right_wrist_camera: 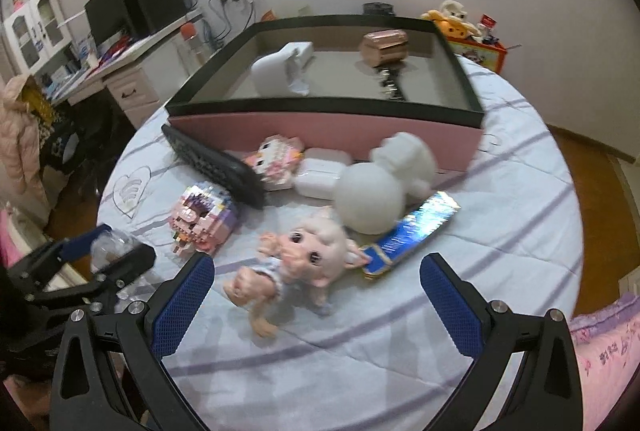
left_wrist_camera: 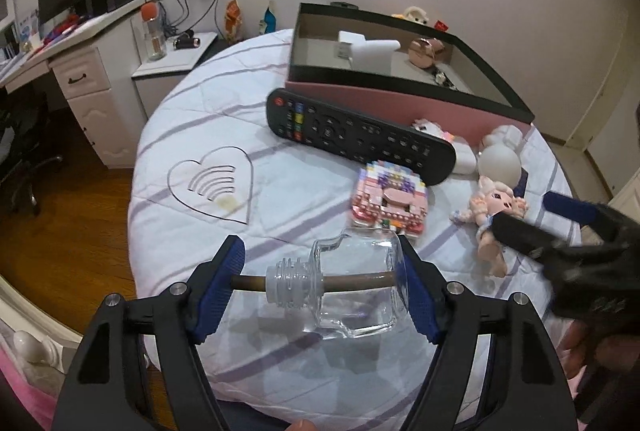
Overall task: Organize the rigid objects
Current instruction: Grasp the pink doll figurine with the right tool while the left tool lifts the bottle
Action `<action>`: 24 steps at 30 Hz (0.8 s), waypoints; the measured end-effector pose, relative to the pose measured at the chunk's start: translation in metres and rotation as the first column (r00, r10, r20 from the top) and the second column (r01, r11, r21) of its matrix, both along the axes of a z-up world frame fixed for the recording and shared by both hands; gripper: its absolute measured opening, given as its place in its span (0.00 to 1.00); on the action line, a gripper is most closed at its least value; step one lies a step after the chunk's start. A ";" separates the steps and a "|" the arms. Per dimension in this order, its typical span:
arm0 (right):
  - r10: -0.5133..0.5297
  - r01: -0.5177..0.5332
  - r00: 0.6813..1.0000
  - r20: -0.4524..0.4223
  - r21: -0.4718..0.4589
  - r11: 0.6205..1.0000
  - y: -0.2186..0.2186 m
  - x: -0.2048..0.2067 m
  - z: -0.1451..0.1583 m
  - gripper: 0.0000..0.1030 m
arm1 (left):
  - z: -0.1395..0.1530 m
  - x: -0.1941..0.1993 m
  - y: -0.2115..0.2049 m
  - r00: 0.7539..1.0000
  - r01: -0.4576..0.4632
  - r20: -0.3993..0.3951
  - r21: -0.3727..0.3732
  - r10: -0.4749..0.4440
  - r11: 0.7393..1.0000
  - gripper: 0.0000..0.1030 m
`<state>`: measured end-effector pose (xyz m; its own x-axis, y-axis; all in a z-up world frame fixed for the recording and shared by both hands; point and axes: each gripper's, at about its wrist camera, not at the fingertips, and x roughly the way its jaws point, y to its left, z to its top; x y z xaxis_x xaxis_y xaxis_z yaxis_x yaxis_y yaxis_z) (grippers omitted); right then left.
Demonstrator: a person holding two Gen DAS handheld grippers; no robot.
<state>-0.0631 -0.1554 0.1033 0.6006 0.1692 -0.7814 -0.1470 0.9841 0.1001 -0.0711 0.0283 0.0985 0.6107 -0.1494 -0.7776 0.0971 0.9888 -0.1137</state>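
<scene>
Left gripper (left_wrist_camera: 320,287) pinches a glass bottle (left_wrist_camera: 352,287); right gripper (right_wrist_camera: 316,305) spread wide, empty, above a doll (right_wrist_camera: 296,267).

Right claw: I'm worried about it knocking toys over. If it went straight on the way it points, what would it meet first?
Most likely the small doll lying on the bedspread between the open right claw and the white figure; depth is hard to judge.

Striped bed (right_wrist_camera: 500,191) carries pink box (right_wrist_camera: 320,135), remote (left_wrist_camera: 360,135), doll (right_wrist_camera: 296,263).
</scene>
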 end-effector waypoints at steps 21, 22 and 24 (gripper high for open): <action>0.076 -0.077 0.997 0.012 0.074 0.994 -0.005 -0.013 0.001 0.45 | 0.019 0.003 0.008 1.000 -0.004 0.028 -0.011 0.005 1.000 0.73; 0.081 -0.082 0.997 0.017 0.101 0.991 -0.007 -0.014 0.007 0.45 | 0.022 0.004 0.008 1.000 -0.004 0.031 -0.014 0.004 1.000 0.73; 0.087 -0.090 0.996 0.029 0.135 0.987 -0.011 -0.015 0.016 0.45 | 0.030 0.007 0.008 0.999 0.000 0.041 -0.015 0.000 1.000 0.73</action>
